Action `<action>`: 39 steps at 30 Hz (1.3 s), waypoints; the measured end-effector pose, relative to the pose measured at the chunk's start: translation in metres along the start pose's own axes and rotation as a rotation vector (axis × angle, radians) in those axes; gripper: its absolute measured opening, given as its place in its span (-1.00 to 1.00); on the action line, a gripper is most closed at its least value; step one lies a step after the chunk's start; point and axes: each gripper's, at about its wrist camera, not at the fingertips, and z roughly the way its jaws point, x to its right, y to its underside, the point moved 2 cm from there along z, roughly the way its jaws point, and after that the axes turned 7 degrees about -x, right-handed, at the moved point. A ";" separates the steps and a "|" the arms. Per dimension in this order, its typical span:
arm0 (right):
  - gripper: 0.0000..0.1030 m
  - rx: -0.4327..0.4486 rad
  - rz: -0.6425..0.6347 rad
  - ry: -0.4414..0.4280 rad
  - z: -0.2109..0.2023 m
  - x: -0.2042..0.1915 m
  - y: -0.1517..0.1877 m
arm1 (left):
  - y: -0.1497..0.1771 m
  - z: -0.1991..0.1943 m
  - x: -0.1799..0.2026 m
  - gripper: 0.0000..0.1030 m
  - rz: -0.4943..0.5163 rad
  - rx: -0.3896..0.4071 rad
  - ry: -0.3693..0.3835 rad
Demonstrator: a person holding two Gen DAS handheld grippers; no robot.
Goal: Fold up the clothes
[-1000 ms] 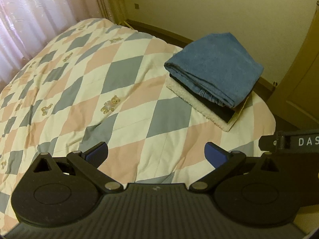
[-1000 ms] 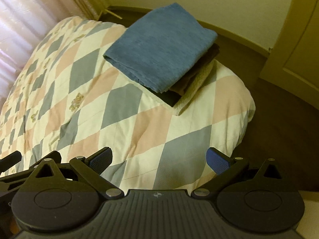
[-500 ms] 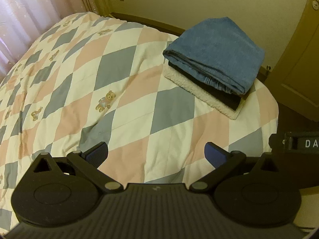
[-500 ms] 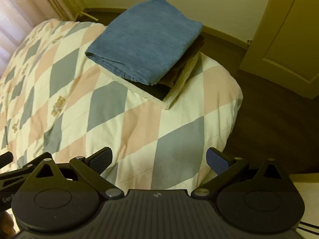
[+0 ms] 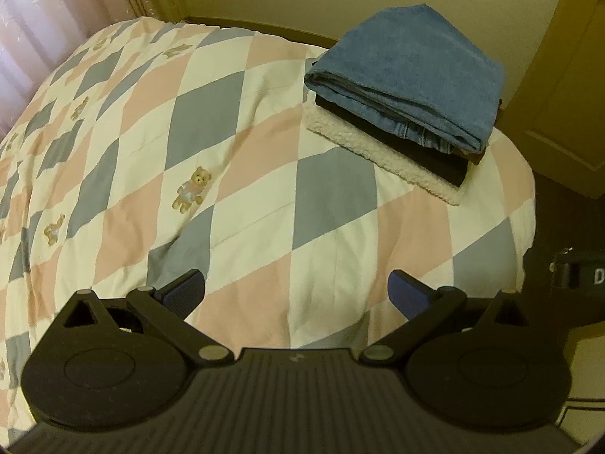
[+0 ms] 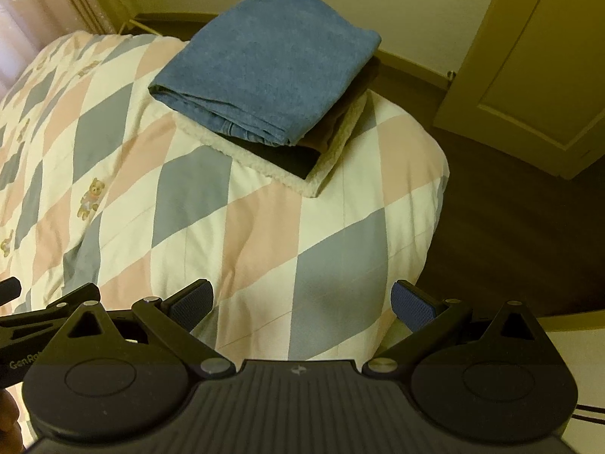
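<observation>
A pile of folded clothes lies at the far right corner of the bed. On top is a folded blue denim garment (image 5: 412, 64) (image 6: 272, 64), under it a dark garment (image 5: 427, 155) (image 6: 287, 159), and at the bottom a white fleecy piece (image 5: 378, 151) (image 6: 332, 155). My left gripper (image 5: 297, 293) hangs open over the quilt, well short of the pile, with nothing between its blue pads. My right gripper (image 6: 302, 302) is open and empty too, above the bed's near right part.
The bed carries a quilt (image 5: 234, 174) (image 6: 196, 204) of pink, grey and white diamonds with small bears. Dark floor (image 6: 522, 204) lies to the right of the bed, and a door (image 6: 540, 56) stands beyond it. A curtain (image 5: 49, 19) hangs at the far left.
Both grippers have pulled back and risen a little, so the pile of clothes sits farther up in each view. Both stayed open.
</observation>
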 end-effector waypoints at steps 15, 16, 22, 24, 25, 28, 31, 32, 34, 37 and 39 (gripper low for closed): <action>1.00 0.029 0.034 0.027 0.006 -0.006 -0.024 | -0.026 0.022 0.008 0.98 0.084 0.017 0.008; 1.00 0.029 0.037 0.028 0.006 -0.006 -0.026 | -0.029 0.024 0.009 0.98 0.090 0.020 0.007; 1.00 0.030 0.043 0.036 0.010 -0.003 -0.035 | -0.046 0.031 0.017 0.98 0.121 0.040 -0.003; 0.99 0.030 0.043 0.039 0.011 -0.002 -0.038 | -0.052 0.033 0.020 0.98 0.128 0.049 -0.006; 1.00 0.031 0.040 0.039 0.011 -0.002 -0.040 | -0.055 0.034 0.021 0.98 0.132 0.052 -0.008; 1.00 0.033 0.029 0.042 0.011 -0.001 -0.043 | -0.064 0.036 0.025 0.98 0.137 0.059 -0.014; 1.00 0.038 0.021 0.041 0.011 0.002 -0.048 | -0.072 0.036 0.029 0.98 0.137 0.065 -0.015; 1.00 0.039 0.019 0.040 0.010 0.003 -0.049 | -0.074 0.036 0.031 0.98 0.139 0.068 -0.016; 1.00 0.044 0.014 0.037 0.009 0.006 -0.052 | -0.079 0.035 0.036 0.98 0.143 0.075 -0.023; 1.00 0.055 0.006 0.034 0.007 0.012 -0.055 | -0.084 0.032 0.045 0.98 0.149 0.085 -0.035; 1.00 0.063 -0.001 0.031 0.005 0.016 -0.057 | -0.086 0.029 0.050 0.98 0.146 0.090 -0.035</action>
